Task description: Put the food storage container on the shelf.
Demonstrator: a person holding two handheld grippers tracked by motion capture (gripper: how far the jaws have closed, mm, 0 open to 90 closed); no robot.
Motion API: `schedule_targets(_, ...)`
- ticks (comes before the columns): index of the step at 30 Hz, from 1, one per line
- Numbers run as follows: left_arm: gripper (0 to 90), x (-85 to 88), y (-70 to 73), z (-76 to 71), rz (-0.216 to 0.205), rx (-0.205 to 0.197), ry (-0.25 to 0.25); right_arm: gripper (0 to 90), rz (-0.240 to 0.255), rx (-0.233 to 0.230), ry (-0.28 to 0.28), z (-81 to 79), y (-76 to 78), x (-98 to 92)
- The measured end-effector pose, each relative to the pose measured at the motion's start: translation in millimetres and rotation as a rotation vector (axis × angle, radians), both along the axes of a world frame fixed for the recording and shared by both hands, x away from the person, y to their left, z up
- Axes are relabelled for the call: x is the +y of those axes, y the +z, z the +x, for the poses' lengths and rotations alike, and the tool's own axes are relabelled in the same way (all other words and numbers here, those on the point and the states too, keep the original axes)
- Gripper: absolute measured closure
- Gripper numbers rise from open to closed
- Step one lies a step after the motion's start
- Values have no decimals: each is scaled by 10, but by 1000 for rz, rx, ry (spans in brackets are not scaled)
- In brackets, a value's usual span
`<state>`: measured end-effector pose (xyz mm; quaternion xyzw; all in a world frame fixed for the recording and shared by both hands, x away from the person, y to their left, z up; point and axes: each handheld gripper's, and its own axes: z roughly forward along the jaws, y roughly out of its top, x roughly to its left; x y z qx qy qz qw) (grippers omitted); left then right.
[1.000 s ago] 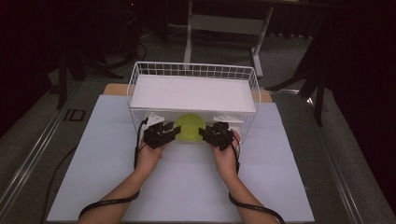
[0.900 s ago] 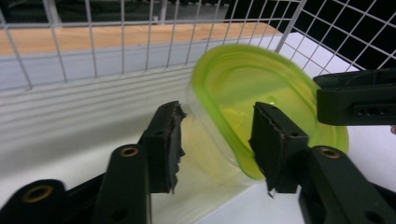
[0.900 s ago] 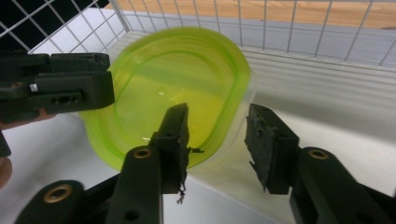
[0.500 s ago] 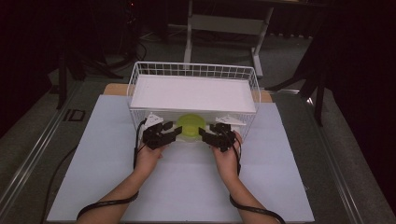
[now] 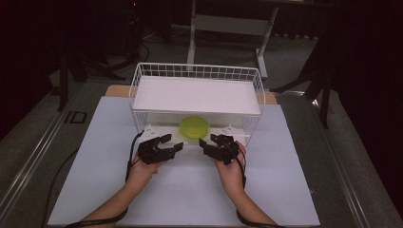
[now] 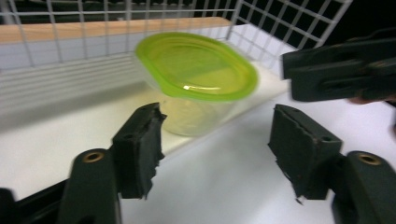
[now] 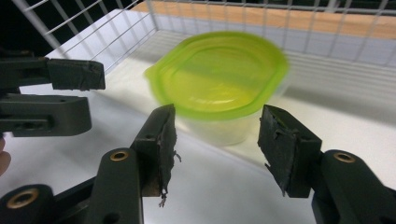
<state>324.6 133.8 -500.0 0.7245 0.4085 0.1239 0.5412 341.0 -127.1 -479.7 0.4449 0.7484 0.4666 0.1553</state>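
Both hand-held grippers, left [image 5: 172, 144] and right [image 5: 207, 143], have just opened and backed off empty; the tub [image 5: 194, 127] sits delivered in the basket [image 5: 138, 76].

Two bare forearms reach in from the bottom edge, each hand wrapped around a black gripper. The left gripper [image 5: 172, 143] and right gripper [image 5: 207, 142] point inward toward one another, near but apart. Both have their jaws parted with nothing between them; the left jaws have just been opening.
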Motion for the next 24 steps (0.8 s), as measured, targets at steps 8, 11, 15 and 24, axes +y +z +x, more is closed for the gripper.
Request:
schedule_targets(8,250,94,-20,-231,-35,-9,-73,566,-14,16,27,-98,-99,83)
schedule_targets(11,110,126,-18,-300,-12,-12,-64,668,-23,38,36,-103,-144,104)
schedule_targets(15,10,167,-25,-392,-60,-7,-108,793,-59,54,59,-92,-183,147)
schedule_targets(24,11,212,-102,-551,39,-72,-58,900,-76,70,40,-2,-223,233)
